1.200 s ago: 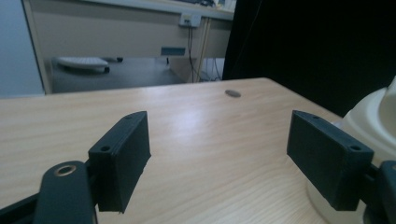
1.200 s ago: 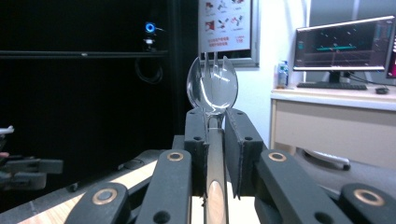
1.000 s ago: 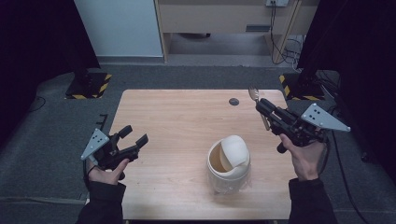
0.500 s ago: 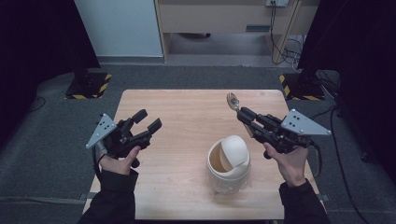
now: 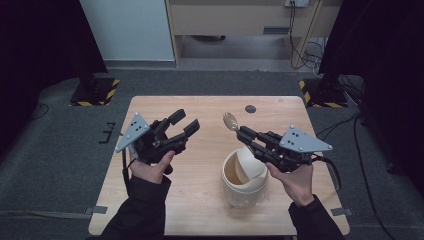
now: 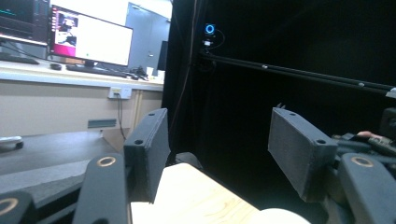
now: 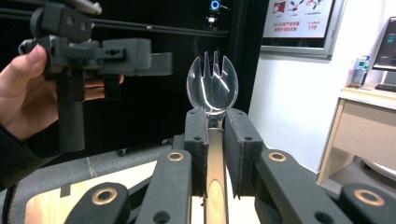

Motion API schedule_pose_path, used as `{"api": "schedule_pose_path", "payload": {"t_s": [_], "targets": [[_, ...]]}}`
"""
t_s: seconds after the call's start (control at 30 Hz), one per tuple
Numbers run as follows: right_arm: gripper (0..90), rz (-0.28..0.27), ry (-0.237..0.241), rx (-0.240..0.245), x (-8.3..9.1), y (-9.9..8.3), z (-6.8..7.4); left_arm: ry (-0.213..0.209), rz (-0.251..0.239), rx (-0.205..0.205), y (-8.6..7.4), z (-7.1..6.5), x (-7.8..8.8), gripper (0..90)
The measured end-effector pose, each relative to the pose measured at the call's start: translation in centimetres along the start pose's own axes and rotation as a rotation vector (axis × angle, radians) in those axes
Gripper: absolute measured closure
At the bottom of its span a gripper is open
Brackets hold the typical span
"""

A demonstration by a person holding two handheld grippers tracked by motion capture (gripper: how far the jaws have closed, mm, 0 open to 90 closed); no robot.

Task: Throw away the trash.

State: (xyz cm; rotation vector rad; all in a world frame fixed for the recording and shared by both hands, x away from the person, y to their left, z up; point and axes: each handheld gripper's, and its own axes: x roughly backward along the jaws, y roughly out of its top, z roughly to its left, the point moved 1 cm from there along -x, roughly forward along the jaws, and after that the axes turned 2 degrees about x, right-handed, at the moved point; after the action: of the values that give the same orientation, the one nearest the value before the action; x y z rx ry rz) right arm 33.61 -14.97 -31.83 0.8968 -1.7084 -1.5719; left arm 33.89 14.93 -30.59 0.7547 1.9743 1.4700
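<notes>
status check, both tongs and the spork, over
Left tongs open, empty, above table. Right tongs shut on clear spork, lifted beyond the lidded bin. Nothing in the way.

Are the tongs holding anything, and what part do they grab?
The right tongs pinch a clear spork by its neck, just below the head. The left tongs are open and hold nothing.

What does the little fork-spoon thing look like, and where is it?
Find the wooden table, then the cream bin with the tilted swing lid near its front. Just above the bin, the right gripper is shut on the spork. It is clear plastic, with a spoon bowl ending in short prongs.
</notes>
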Motion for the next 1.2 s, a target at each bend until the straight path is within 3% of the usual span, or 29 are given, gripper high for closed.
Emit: {"api": "schedule_pose_path", "payload": {"t_s": [0.3, 0.6, 0.8, 1.07, 1.2], "targets": [[80.0, 0.025, 0.024, 0.014, -0.9, -0.5, 0.8, -0.072, 0.02, 0.037, -0.8, -1.8, -2.2, 46.2], [80.0, 0.03, 0.041, 0.026, -1.3, -0.8, 1.2, -0.082, 0.051, 0.045, -1.6, -2.5, -3.3, 50.4], [80.0, 0.026, 0.041, 0.026, -1.5, -0.9, 1.4, -0.107, 0.072, 0.058, -1.8, -2.7, -3.6, 62.4], [80.2, 0.028, 0.039, 0.034, -1.7, -1.0, 1.6, -0.108, 0.067, 0.042, -1.7, -2.9, -3.5, 80.4], [80.3, 0.029, 0.043, 0.034, -1.8, -1.1, 1.7, -0.117, 0.07, 0.031, -1.7, -3.0, -3.4, 82.8]]}}
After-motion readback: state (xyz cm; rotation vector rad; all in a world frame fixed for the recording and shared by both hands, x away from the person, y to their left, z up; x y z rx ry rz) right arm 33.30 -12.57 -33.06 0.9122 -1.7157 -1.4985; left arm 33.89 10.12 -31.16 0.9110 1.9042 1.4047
